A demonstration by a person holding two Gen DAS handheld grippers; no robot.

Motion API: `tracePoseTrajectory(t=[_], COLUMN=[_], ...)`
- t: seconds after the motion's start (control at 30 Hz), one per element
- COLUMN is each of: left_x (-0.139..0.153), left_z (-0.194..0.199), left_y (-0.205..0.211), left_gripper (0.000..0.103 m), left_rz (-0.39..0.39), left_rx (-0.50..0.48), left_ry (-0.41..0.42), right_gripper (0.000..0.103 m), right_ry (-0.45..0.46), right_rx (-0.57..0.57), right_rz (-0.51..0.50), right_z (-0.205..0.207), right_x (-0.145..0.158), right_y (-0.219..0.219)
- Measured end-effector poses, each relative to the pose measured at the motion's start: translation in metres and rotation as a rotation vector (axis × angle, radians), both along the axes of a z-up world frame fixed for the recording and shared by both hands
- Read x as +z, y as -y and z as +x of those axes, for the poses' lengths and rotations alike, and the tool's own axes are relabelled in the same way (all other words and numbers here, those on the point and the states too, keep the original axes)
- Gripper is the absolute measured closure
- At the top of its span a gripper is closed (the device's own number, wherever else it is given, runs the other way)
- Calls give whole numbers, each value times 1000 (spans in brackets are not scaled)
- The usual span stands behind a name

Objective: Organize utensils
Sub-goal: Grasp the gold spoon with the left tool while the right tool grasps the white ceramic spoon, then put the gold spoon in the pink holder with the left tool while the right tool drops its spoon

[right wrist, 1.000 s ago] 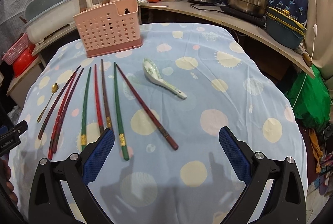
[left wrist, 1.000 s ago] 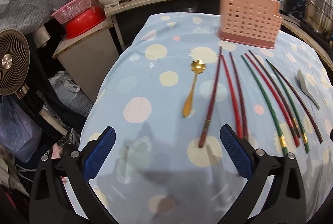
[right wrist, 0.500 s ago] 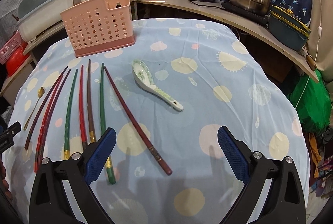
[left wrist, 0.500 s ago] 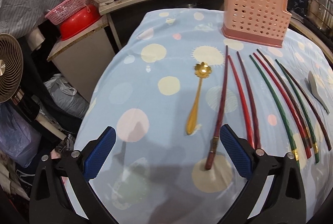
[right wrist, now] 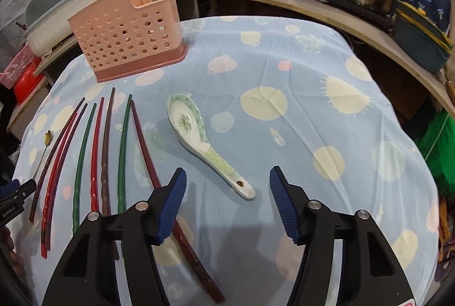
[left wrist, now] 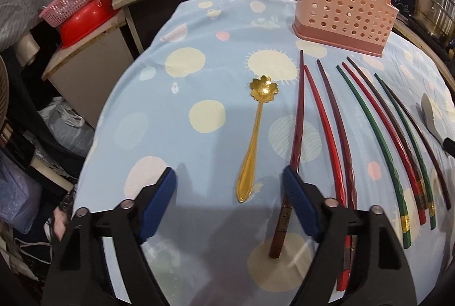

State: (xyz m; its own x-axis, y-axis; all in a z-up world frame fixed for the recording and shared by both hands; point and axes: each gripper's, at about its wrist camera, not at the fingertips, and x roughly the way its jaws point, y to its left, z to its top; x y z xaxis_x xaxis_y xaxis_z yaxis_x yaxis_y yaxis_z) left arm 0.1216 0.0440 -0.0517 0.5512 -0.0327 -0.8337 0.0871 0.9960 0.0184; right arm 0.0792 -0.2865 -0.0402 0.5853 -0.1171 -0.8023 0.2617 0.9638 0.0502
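Gold spoon (left wrist: 257,132) and white spoon (right wrist: 203,142), each framed by your narrowing claws.
You're closing left gripper (left wrist: 229,202) and right gripper (right wrist: 227,199); neither is gripping anything.

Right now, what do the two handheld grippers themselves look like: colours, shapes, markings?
Both look alike. The left gripper and right gripper each have two matte black angular arms with triangular cut-outs and round silver pivot pins. Their fingers carry blue ribbed pads. White lettering, too small to read, marks the left gripper's body at the edge of the right wrist view. No cables or sleeves show.
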Motion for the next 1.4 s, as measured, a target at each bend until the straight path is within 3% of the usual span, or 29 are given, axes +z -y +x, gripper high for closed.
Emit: tracePoseTrajectory(t=[0.37, 0.53, 0.87, 1.4], left_x=[-2, -1, 8, 54], left_z=[1, -4, -19, -42], left_y=[7, 4, 1, -5], left_gripper=[64, 92, 93, 94], left_rz=[-62, -115, -147, -169], left_rx=[-56, -77, -81, -87], left_ry=[-9, -21, -7, 92], right_gripper=[87, 92, 93, 93], right_ry=[-25, -23, 1, 71], right_rx=[59, 77, 79, 83], right_rz=[51, 60, 78, 103], right_z=[9, 1, -20, -47], right_x=[-13, -11, 3, 36], right_y=[-3, -12, -18, -22])
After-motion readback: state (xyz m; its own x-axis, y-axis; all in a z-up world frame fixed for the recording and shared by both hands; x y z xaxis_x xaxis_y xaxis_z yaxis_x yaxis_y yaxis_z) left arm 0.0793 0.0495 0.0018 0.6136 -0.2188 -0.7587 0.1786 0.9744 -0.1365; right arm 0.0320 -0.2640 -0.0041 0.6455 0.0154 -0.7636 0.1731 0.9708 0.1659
